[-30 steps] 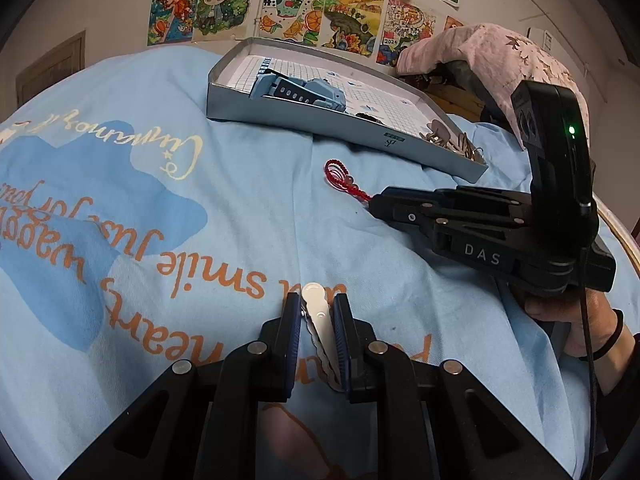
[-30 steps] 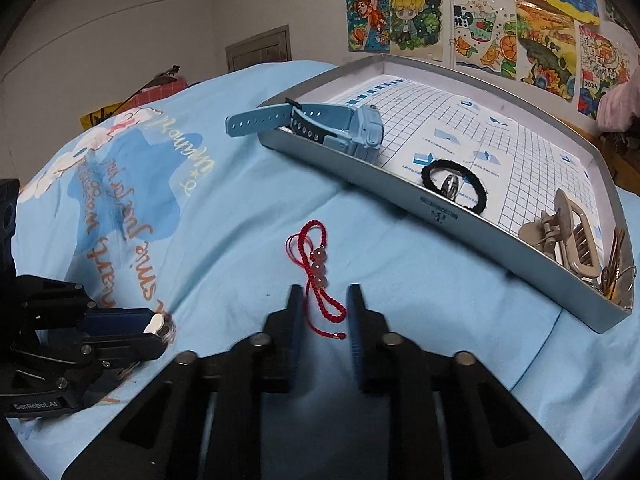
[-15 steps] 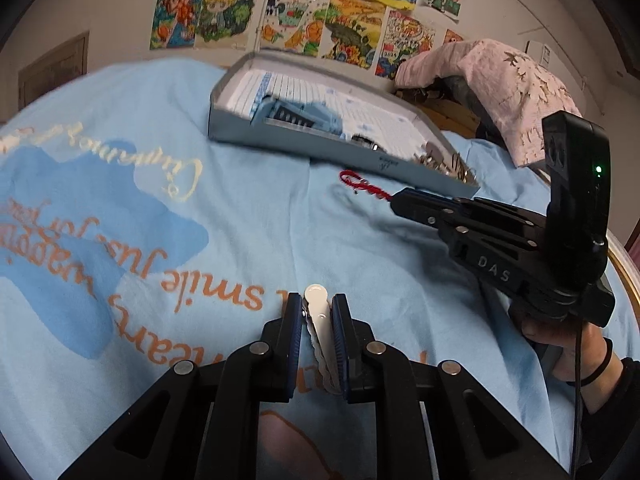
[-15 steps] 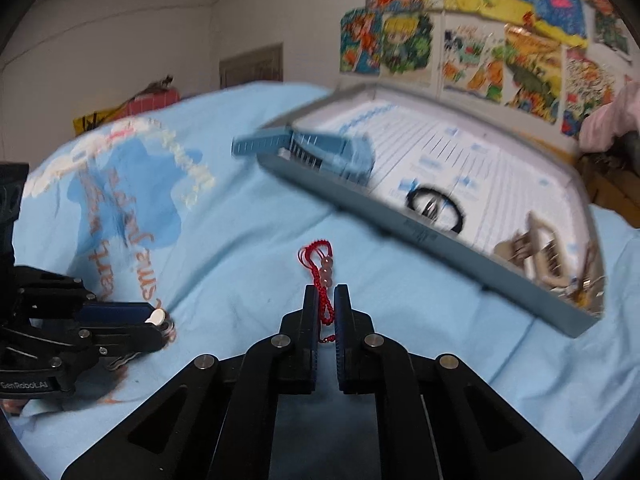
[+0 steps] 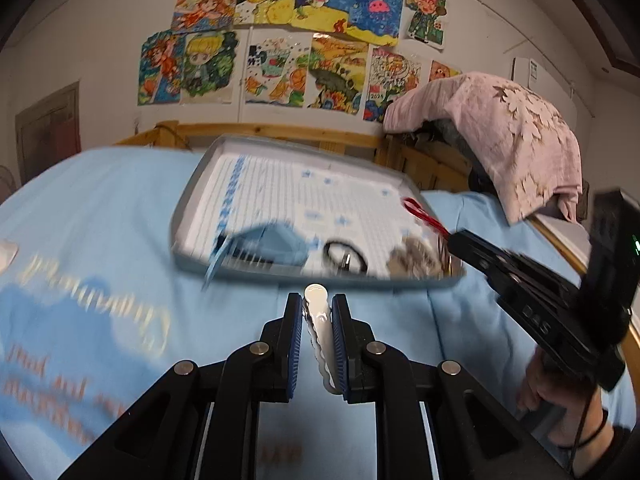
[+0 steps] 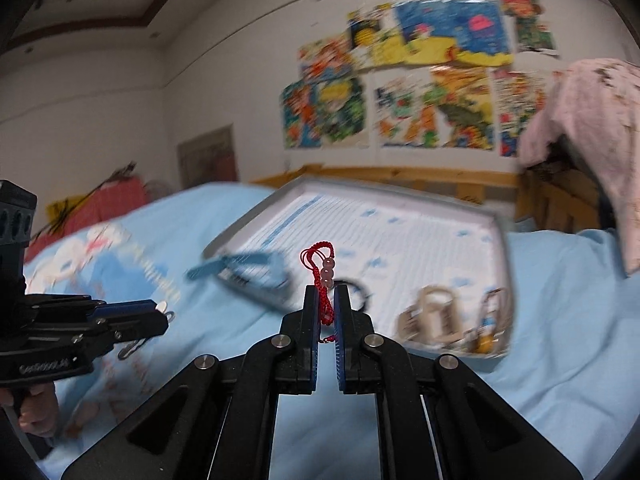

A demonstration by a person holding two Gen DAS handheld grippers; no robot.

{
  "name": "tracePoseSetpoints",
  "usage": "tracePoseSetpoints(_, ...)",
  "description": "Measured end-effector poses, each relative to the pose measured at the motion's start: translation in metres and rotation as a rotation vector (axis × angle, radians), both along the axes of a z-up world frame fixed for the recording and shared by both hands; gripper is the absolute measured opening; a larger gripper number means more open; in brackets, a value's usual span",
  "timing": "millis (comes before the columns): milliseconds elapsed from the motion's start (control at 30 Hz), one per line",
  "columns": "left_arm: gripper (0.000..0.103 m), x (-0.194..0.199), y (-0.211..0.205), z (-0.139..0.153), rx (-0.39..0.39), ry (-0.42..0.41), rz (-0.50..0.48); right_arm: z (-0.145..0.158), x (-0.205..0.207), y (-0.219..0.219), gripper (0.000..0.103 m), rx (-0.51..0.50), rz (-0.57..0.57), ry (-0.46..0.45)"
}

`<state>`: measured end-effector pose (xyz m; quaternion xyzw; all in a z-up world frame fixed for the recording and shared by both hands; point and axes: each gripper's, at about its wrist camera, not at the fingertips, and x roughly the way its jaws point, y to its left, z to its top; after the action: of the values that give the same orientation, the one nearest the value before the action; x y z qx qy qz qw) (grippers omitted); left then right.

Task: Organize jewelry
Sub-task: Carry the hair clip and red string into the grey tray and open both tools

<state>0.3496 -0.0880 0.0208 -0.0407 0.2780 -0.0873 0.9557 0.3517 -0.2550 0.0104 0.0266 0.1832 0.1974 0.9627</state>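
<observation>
My left gripper (image 5: 317, 304) is shut on a white hair clip (image 5: 318, 322), lifted above the blue bedsheet just short of the grey tray (image 5: 192, 264). My right gripper (image 6: 325, 296) is shut on a red cord bracelet (image 6: 322, 268) with pink beads, which stands up between the pads in front of the tray (image 6: 502, 280). In the left wrist view the right gripper (image 5: 454, 238) shows at the tray's right corner with the red cord (image 5: 420, 212) sticking out. The left gripper (image 6: 162, 307) with the clip appears at the left of the right wrist view.
Inside the tray lie a blue watch (image 5: 276, 244), a black hair tie (image 5: 344, 254) and beige claw clips (image 6: 434, 316). A wooden bed frame (image 5: 280, 132) and a pink cloth (image 5: 508, 140) over furniture stand behind. A hand (image 5: 548, 384) holds the right gripper.
My right gripper closed on the red bracelet and lifted it off the sheet toward the tray. My left gripper rose with the white clip and came nearer the tray.
</observation>
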Motion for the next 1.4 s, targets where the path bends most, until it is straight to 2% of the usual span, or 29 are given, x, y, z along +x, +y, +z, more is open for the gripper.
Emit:
tracePoseSetpoints(100, 0.014, 0.031, -0.01, 0.002, -0.02, 0.01, 0.006, 0.003, 0.013, -0.023, 0.006, 0.037, -0.076, -0.005)
tracePoseSetpoints(267, 0.014, 0.079, -0.026, -0.004, -0.042, 0.03, 0.02, -0.01, 0.04, -0.053, 0.006, 0.106, -0.127, 0.036)
tracePoseSetpoints(367, 0.014, 0.1, -0.035, -0.009, -0.049, 0.042, 0.025, -0.017, 0.055, -0.053, 0.006, 0.101, -0.122, 0.048)
tracePoseSetpoints(567, 0.014, 0.134, -0.047, -0.021, -0.006, 0.094, 0.036, -0.023, 0.074, -0.04, 0.006, 0.038, -0.106, 0.042)
tracePoseSetpoints(767, 0.015, 0.147, -0.047, -0.032, -0.029, 0.155, 0.026, -0.034, 0.086, -0.052, 0.007, 0.085, -0.167, 0.104)
tracePoseSetpoints(933, 0.015, 0.146, -0.05, -0.034, -0.023, 0.151, 0.018, -0.048, 0.096, -0.062, 0.007, 0.138, -0.184, 0.146)
tracePoseSetpoints(1100, 0.015, 0.143, -0.044, -0.034, -0.055, 0.165, 0.039, -0.051, 0.095, -0.063, 0.008, 0.149, -0.202, 0.132)
tracePoseSetpoints(1200, 0.015, 0.134, -0.044, -0.027, -0.031, 0.136, 0.05, -0.049, 0.09, -0.066, 0.009, 0.159, -0.207, 0.121)
tracePoseSetpoints(1300, 0.028, 0.125, -0.046, -0.019, -0.012, 0.105, 0.046, -0.048, 0.088, -0.069, 0.009, 0.168, -0.212, 0.115)
tracePoseSetpoints(1367, 0.043, 0.118, -0.044, -0.014, -0.021, 0.081, 0.057, -0.048, 0.087, -0.069, 0.01, 0.169, -0.214, 0.113)
tracePoseSetpoints(1400, 0.047, 0.116, -0.044, -0.011, -0.023, 0.071, 0.062, -0.047, 0.088, -0.07, 0.012, 0.169, -0.216, 0.111)
